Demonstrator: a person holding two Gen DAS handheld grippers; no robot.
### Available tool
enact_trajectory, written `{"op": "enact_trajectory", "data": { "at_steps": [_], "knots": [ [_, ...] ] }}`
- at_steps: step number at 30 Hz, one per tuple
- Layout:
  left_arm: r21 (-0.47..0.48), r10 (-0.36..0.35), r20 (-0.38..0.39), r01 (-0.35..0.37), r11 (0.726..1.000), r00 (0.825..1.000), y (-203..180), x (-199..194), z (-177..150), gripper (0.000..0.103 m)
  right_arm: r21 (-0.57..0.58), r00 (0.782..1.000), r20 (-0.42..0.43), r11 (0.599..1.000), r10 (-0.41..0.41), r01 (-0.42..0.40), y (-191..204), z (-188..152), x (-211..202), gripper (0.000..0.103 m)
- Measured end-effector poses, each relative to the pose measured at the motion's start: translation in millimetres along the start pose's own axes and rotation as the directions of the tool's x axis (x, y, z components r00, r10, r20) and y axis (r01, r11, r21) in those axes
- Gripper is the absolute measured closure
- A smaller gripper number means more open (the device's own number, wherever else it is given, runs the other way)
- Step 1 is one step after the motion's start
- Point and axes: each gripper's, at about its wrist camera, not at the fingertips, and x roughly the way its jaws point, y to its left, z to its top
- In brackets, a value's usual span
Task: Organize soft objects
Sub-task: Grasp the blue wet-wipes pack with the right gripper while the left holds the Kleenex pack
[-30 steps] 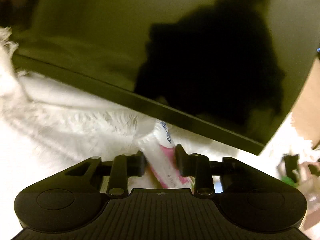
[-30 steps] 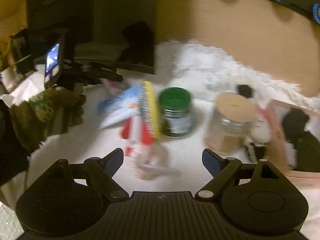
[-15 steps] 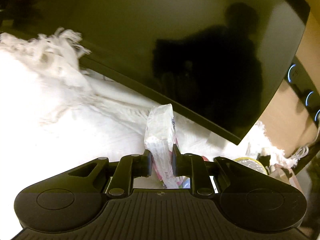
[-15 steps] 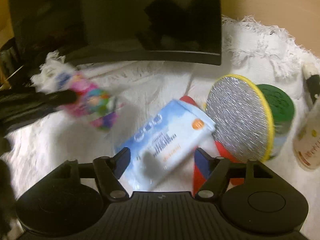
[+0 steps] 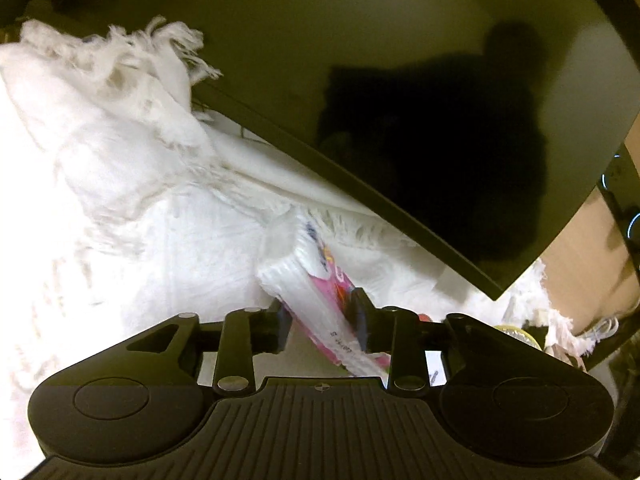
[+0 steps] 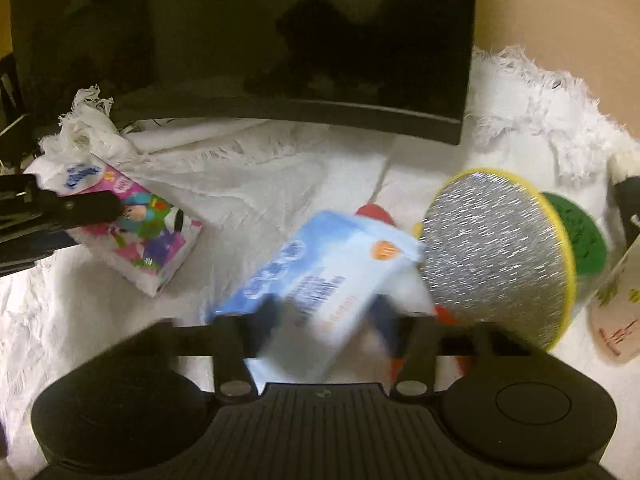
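Note:
My left gripper point(image 5: 320, 322) is shut on a pink cartoon-printed tissue pack point(image 5: 316, 300), held low over the white fringed cloth point(image 5: 120, 200). In the right wrist view the same pack point(image 6: 136, 232) lies at the left with the left gripper's fingers point(image 6: 80, 208) on it. My right gripper point(image 6: 326, 322) straddles a blue wet-wipes pack point(image 6: 320, 272); its fingers are blurred by motion and close against the pack's sides. A round silver-and-yellow scrub sponge point(image 6: 496, 256) stands on edge to the right.
A dark monitor point(image 6: 280, 40) stands at the back of the cloth point(image 6: 280, 168). A green-lidded jar point(image 6: 580, 236) sits behind the sponge, a pale bottle point(image 6: 616, 304) at the far right, and something red point(image 6: 372, 214) under the wipes.
The left gripper has carried the tissue pack down to the left part of the cloth. The right gripper has moved forward and narrowed around the blue wipes pack.

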Motion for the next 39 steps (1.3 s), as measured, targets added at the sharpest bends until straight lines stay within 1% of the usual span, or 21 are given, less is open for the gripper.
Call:
{"op": "enact_trajectory", "data": {
  "at_steps": [1,3,4,5,8,9,11,13,15,17,19,20,21,23,26,28,30,31,33,36,39],
  "knots": [
    [0.003,-0.002,-0.001,0.002,1.0,1.0,-2,4,0,0.066,-0.008,1.0,-0.002,1.0,0.003,-0.003,-4,1,-3,0.073],
    [0.016,-0.002,-0.012,0.002,1.0,1.0,-10,14,-1,0.065,-0.023,0.999,-0.004,0.999,0.033,-0.033,-10,1,-9,0.087],
    [0.028,0.0,-0.019,0.0,1.0,1.0,-15,22,-2,0.065,-0.029,0.999,-0.014,0.999,0.041,-0.042,-14,0,-12,0.089],
    [0.041,0.004,-0.024,-0.003,0.999,1.0,-20,28,-3,0.064,-0.033,0.999,-0.025,0.998,0.045,-0.046,-16,-2,-14,0.091],
    [0.094,0.009,-0.034,-0.006,0.996,0.999,-40,45,-6,0.064,-0.045,0.996,-0.055,0.996,0.077,-0.079,-19,-12,-20,0.091],
    [0.113,0.009,-0.031,-0.006,0.994,0.999,-47,51,-7,0.064,-0.06,0.995,-0.055,0.994,0.084,-0.087,-17,-16,-22,0.091],
    [0.14,0.005,-0.025,-0.002,0.99,1.0,-58,58,-9,0.064,-0.125,0.996,-0.041,0.989,0.077,-0.082,-10,-25,-31,0.09],
    [0.166,-0.004,-0.047,0.012,0.986,0.999,-68,68,-12,0.064,-0.188,0.996,-0.031,0.979,0.08,-0.085,-4,-34,-43,0.084],
    [0.186,-0.006,-0.082,0.021,0.982,0.997,-74,77,-16,0.064,-0.207,0.994,-0.037,0.972,0.106,-0.111,-1,-44,-55,0.068],
    [0.21,-0.013,-0.127,0.04,0.977,0.992,-77,85,-21,0.064,-0.206,0.991,-0.041,0.97,0.124,-0.13,-1,-52,-64,0.065],
    [0.229,-0.005,-0.16,0.042,0.973,0.987,-77,92,-25,0.064,-0.207,0.991,-0.053,0.969,0.126,-0.135,0,-59,-68,0.065],
    [0.236,0.013,-0.14,0.02,0.971,0.99,-77,94,-26,0.07,-0.21,0.991,-0.059,0.968,0.124,-0.134,0,-62,-68,0.065],
    [0.226,0.023,-0.124,0.006,0.974,0.992,-79,96,-23,0.07,-0.215,0.991,-0.063,0.968,0.119,-0.13,1,-64,-68,0.064],
    [0.181,0.017,-0.096,0.0,0.983,0.995,-81,101,-18,0.07,-0.218,0.991,-0.069,0.968,0.112,-0.125,0,-69,-69,0.061],
    [0.091,0.046,-0.023,-0.044,0.995,0.999,-81,107,-9,0.07,-0.206,0.99,-0.083,0.971,0.11,-0.125,-4,-73,-71,0.053],
    [0.031,0.048,0.02,-0.049,0.998,0.999,-76,105,-7,0.07,-0.203,0.991,-0.076,0.972,0.108,-0.122,-5,-75,-76,0.049],
    [0.012,0.044,0.04,-0.045,0.999,0.998,-71,100,-7,0.073,-0.203,0.992,-0.066,0.972,0.104,-0.116,-7,-74,-80,0.048],
    [0.014,0.04,0.051,-0.041,0.999,0.998,-67,95,-7,0.074,-0.199,0.993,-0.059,0.973,0.104,-0.114,-9,-73,-82,0.048],
    [0.041,0.042,0.068,-0.045,0.998,0.997,-61,82,-9,0.08,-0.161,0.993,-0.05,0.98,0.107,-0.113,-13,-65,-81,0.048],
    [0.073,0.018,0.055,-0.022,0.997,0.998,-51,55,-11,0.081,-0.021,0.988,-0.044,0.989,0.147,-0.148,-23,-45,-71,0.048],
    [0.107,0.016,0.043,-0.021,0.994,0.999,-42,21,-16,0.081,0.141,0.981,-0.044,0.974,0.188,-0.18,-28,-27,-52,0.048]
  ]
}}
